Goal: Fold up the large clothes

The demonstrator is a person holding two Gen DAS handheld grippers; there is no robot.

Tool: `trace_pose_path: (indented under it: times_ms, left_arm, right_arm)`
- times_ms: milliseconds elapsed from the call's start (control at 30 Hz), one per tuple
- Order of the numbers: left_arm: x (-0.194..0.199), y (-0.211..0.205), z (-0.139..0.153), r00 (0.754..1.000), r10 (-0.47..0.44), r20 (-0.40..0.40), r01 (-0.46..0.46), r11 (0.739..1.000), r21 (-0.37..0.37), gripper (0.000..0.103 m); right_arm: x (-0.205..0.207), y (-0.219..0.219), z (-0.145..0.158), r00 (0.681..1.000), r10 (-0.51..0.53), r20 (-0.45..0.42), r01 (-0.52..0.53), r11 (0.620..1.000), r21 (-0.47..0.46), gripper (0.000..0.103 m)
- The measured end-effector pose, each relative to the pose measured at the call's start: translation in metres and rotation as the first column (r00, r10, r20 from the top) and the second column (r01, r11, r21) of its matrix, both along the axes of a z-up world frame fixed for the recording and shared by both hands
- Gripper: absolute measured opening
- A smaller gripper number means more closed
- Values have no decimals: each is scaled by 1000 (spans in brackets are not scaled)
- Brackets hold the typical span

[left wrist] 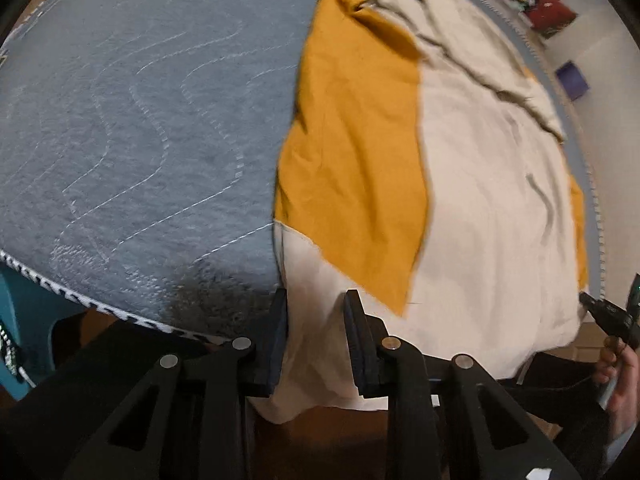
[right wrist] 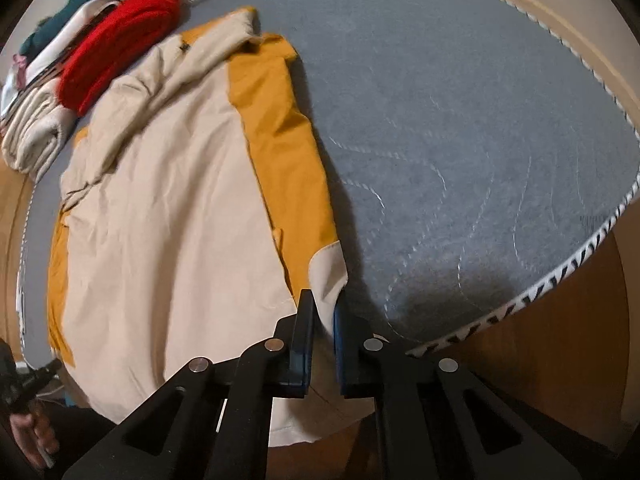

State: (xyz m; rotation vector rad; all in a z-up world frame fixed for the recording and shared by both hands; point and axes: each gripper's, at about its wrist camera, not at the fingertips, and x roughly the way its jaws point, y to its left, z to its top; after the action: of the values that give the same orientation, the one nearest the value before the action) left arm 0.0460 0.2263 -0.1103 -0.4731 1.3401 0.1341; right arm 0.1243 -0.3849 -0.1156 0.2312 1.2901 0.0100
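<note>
The jaws of the left gripper [left wrist: 316, 336] stand a little apart with the cream hem of the jacket [left wrist: 460, 184] between them; the cloth fills the gap, yet whether the pads press on it cannot be told. The jaws of the right gripper [right wrist: 324, 342] are nearly closed on the other hem corner, a cream tip of the jacket [right wrist: 168, 216] pinched between the two pads. Both grippers point steeply down at the near edge of the bed [left wrist: 140, 120], where the hem hangs slightly over the patterned edging. In the left wrist view a hand [left wrist: 618, 372] shows at the lower right with the other gripper. The jacket lies spread on the grey quilted bed [right wrist: 460, 128], cream in the middle with mustard panels along its sides, collar toward the far end. Beyond the collar, at the far edge, lies a pile of folded clothes [right wrist: 36, 136] with a red garment [right wrist: 120, 48] on top. The rest of the bed beside the jacket is bare quilt.
</note>
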Motion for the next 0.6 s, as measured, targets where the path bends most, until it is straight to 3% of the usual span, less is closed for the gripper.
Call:
trace_pose_path:
  times_ms: [133,267,300,333,367,467,533,600]
  left_arm:
    - [-1,12,-4,997,72,-13,-72,997,-16,24]
    - [1,0,-2,1000,1,-14,0,999,45,23]
    - [2,-4,0,1000,-22,-3,22,998,53,7]
    - [1,-7,5,999,-38,14,37,998,55,3]
    - [0,-9,9,999,-43,33,41,997,64,3]
    - [-4,-10,20,996,-46,77,40,996,81,3]
    - [-2,-9,13,998,-41,44,38,995,87,3]
    - [-1,-5,1,1000,-24,-2,24,998,64,8]
  right_arm:
    - [6,-1,-14,998,-25,-49,25,1000,-15,19]
    - [8,7,-13,999,17,-41,-19,998,-67,21]
    - [8,10,-11,999,29,-36,-32,996,-79,21]
    - [7,12,-9,999,38,-21,-40,996,-83,17]
    - [7,15,-7,999,42,-6,-43,996,-80,7]
    - [3,22,12,997,47,64,-43,997,-63,5]
    - [2,19,19,996,36,76,-31,998,-60,5]
    - [3,15,9,999,13,31,-12,999,-53,6]
